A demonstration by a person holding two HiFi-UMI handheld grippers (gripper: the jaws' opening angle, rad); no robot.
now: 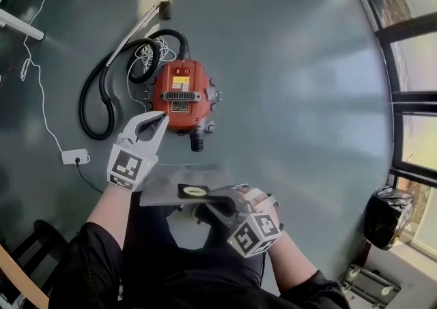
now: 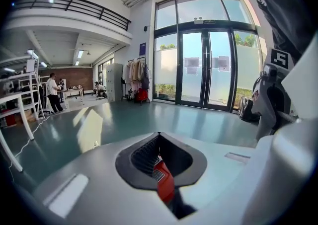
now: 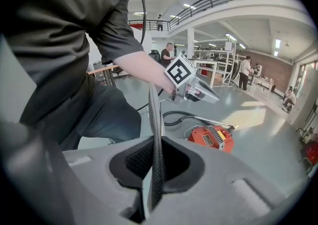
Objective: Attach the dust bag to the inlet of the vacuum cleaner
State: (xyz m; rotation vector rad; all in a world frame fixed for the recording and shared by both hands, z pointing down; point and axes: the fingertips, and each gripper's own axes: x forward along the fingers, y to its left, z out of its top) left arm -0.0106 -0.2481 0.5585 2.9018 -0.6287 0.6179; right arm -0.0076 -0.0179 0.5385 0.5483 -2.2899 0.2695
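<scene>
With the right gripper [image 1: 220, 200] clenched on the flat dust bag [image 1: 164, 188] and the left gripper [image 1: 162, 116] closed on nothing (tips together), line the bag's collar hole [image 1: 195, 192] squarely with the red vacuum cleaner [image 1: 181, 93] at its black port [image 1: 197, 142] just ahead, then push straight on.

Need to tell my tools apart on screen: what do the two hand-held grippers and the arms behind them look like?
The pale grey plastic left gripper and the matching right gripper have tapering jaws with black ribbed pads. Each carries a cube of black-and-white square markers. The person wears a dark short-sleeved shirt.
</scene>
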